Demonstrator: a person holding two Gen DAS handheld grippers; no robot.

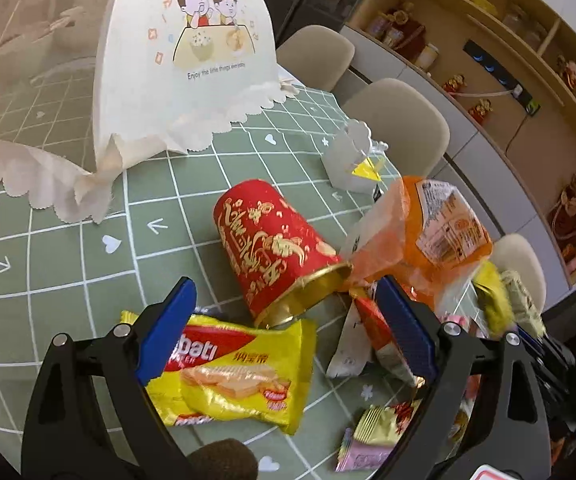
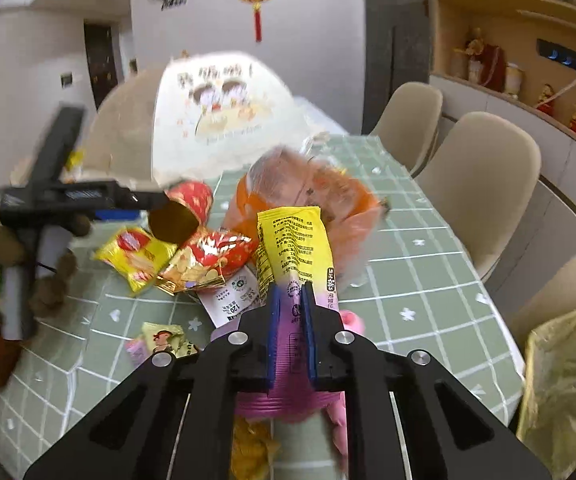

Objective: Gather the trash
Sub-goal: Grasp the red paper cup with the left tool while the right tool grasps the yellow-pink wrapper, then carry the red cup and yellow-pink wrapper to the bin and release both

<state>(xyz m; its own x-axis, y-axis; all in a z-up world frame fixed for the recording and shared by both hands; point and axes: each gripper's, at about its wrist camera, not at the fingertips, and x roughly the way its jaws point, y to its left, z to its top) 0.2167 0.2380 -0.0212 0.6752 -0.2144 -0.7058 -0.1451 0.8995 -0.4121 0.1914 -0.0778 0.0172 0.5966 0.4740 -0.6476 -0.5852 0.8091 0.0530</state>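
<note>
My left gripper (image 1: 288,316) is open and hangs over a pile of trash on the green checked tablecloth (image 1: 67,248). Between its jaws lie a yellow wafer wrapper (image 1: 239,376) and a tipped red paper cup (image 1: 283,252). An orange plastic bag (image 1: 420,236) lies to the right. My right gripper (image 2: 291,300) is shut on a yellow and purple snack wrapper (image 2: 294,248) and holds it above the table. In the right wrist view the red cup (image 2: 185,208), the wafer wrapper (image 2: 135,258), a red and gold wrapper (image 2: 211,260) and the orange bag (image 2: 320,208) lie beyond it.
A white mesh food cover (image 1: 159,64) stands at the back of the table. A small translucent bag (image 1: 348,160) sits near the table's right edge. Beige chairs (image 2: 484,188) line the right side. A yellowish bag (image 2: 564,376) shows at the lower right. Small candy wrappers (image 1: 372,436) lie near.
</note>
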